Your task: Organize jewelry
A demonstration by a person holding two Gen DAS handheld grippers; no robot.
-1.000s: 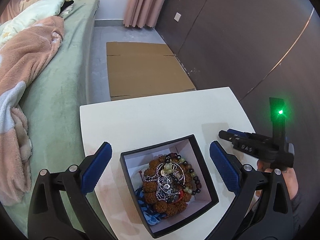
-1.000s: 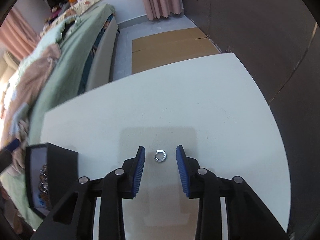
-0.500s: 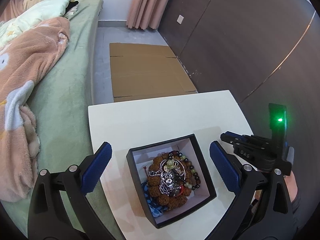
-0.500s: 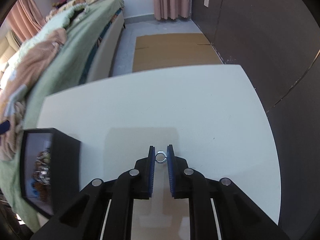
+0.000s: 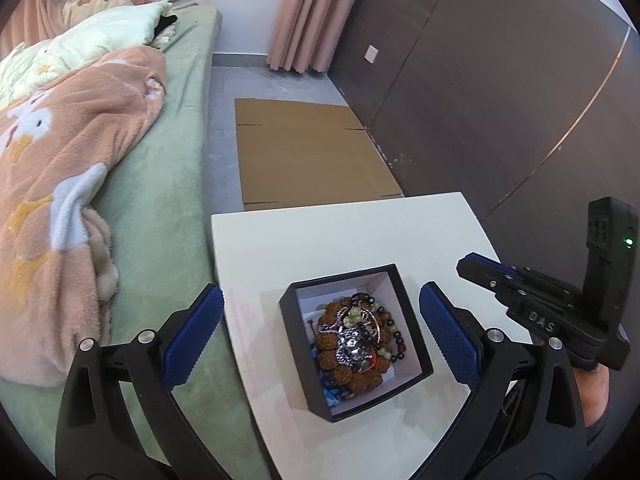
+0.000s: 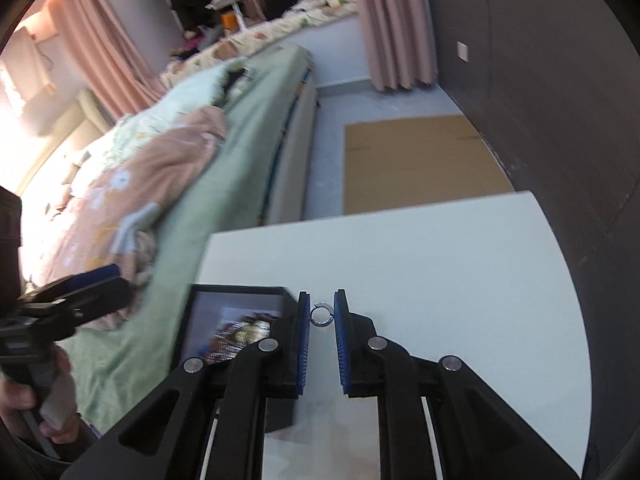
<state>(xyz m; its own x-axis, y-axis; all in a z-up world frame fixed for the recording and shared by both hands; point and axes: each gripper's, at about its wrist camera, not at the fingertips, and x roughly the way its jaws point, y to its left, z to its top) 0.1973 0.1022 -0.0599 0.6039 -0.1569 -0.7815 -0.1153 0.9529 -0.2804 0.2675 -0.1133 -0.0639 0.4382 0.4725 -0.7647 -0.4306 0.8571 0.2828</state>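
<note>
A black box (image 5: 416, 364) with a white lining stands on the white table (image 5: 340, 236). It holds several bead bracelets (image 5: 352, 344) and silver pieces. My left gripper (image 5: 320, 332) is open, its blue pads on either side of the box, above it. My right gripper (image 6: 322, 316) is shut on a small silver ring (image 6: 321, 315), held above the table just right of the box (image 6: 236, 320). The right gripper also shows at the right of the left wrist view (image 5: 492, 276).
A green bed (image 5: 160, 168) with a peach blanket (image 5: 60, 184) runs along the table's left edge. A flat cardboard sheet (image 5: 308, 156) lies on the floor beyond the table. A dark wall (image 5: 500, 80) stands to the right.
My right gripper closed on the ring, lifted it off the table and moved left toward the box. My left gripper rose and drew back a little, staying open.
</note>
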